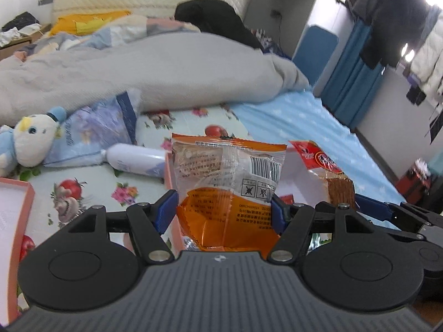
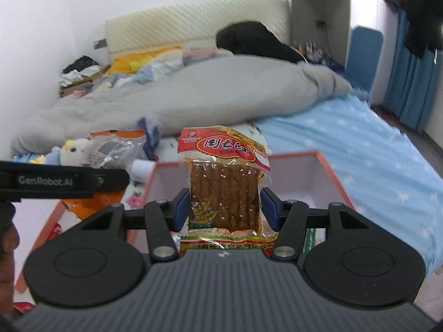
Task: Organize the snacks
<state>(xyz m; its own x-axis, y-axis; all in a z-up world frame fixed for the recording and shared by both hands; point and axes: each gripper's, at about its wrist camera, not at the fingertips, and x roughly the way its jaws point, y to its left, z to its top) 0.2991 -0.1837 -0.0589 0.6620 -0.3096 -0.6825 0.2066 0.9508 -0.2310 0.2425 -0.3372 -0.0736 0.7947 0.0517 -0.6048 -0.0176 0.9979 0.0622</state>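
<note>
Left wrist view: left gripper (image 1: 224, 207) clamps orange packet (image 1: 225, 191), upright above pink box (image 1: 169, 177). Right gripper (image 2: 224, 207) clamps red packet (image 2: 225, 182) over same box. Step: carrying. Next likely: lower, release inside.

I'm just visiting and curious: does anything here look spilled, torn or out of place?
Nothing looks spilled or torn. The oddest thing is a white plastic bottle lying on its side on the floral bedsheet, beside a blue-and-white plush toy, away from the snacks.
</note>
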